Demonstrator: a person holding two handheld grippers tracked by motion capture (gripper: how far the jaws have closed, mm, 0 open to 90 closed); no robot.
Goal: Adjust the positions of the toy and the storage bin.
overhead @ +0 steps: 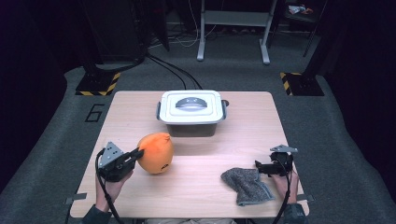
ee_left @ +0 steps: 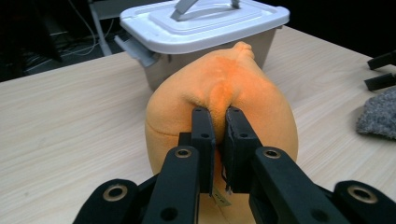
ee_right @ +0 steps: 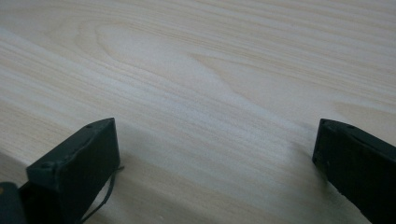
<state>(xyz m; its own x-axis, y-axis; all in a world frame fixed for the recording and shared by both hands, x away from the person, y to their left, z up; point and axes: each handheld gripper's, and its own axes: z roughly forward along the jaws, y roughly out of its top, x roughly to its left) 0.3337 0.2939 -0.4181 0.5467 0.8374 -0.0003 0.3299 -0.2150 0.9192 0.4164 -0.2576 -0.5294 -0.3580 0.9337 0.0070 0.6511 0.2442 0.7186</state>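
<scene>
We have the orange toy [ee_left: 219, 107] pinched in our left claw [ee_left: 218, 140]. Its two jaws are pressed tight on a fold of the soft orange fabric. The toy sits on the tabletop [overhead: 201, 186], near the left front, and a bit in front of the box [overhead: 191, 114].

Our right claw [ee_right: 215, 154] is spread wide and holds nothing. It hangs low over bare wood. From above we see it [overhead: 262, 167] just beside the grey cloth [overhead: 246, 185], which lies crumpled near the front right.

The box is grey with a white lid [overhead: 190, 105]. The lid is shut and its handle lies flat on top. We cannot see inside, so we cannot tell what is in it.

We think the job is just getting going. The grab on the toy is done. If the toy is meant to go in the box, then a lot is left: the lid has to come off, the toy has to be lifted and put in. The cloth is not picked up yet.
</scene>
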